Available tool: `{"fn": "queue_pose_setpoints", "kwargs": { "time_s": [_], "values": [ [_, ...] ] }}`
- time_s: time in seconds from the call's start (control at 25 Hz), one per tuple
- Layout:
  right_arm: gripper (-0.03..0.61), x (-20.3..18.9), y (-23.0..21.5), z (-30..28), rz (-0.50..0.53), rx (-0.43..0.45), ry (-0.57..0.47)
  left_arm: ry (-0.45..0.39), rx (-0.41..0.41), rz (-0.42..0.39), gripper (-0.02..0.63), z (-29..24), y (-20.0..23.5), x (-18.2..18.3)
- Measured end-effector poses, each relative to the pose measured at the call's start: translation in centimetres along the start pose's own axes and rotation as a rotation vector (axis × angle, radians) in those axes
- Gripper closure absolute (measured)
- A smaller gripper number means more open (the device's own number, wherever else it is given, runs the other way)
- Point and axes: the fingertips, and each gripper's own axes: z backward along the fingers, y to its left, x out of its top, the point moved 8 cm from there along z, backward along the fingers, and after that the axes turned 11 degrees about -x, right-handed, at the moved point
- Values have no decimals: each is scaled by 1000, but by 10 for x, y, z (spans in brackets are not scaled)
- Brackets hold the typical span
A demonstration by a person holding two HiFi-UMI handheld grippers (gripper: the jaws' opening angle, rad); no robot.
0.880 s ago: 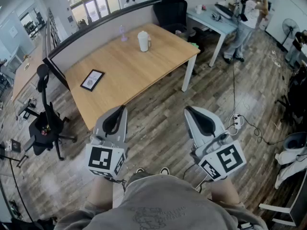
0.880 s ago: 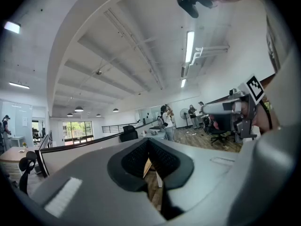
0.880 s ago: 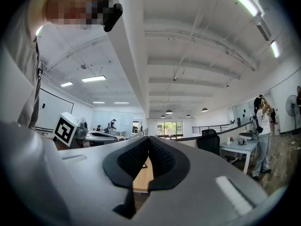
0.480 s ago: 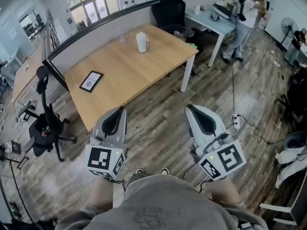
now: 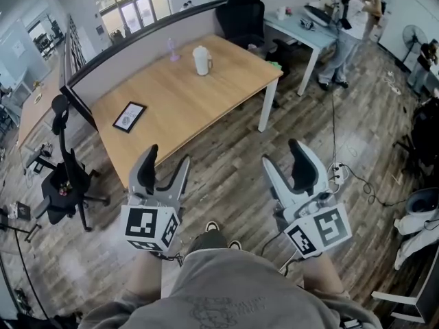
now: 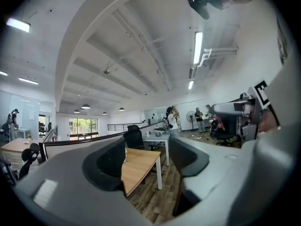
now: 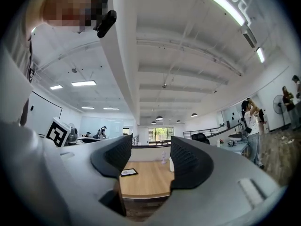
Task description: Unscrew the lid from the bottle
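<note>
The left gripper (image 5: pixel 168 157), its fingers (image 6: pixel 106 164) standing apart around nothing, hung over the floor (image 5: pixel 226 177) short of the worktop (image 5: pixel 171 98). There the white bottle (image 5: pixel 202 59) stood upright near the far edge, lid apparently on, well apart from both tools. The right gripper (image 5: pixel 283 155) was likewise spread and empty. With the whole worktop to cross, a hurried reach could knock the bottle over, and turning the lid before one gripper clamped the body would probably only spin the bottle.
</note>
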Motion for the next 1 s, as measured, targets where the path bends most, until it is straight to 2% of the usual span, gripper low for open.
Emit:
{"fn": "queue_pose_setpoints", "kwargs": {
  "time_s": [0.44,1.0],
  "values": [
    [334,-20,-29,-50,13,-30,70,31,-39,6,331,-54,30,-14],
    [336,-44,-72,-223,33,-6,154,58,-53,33,336,-189,142,-25]
  ]
}}
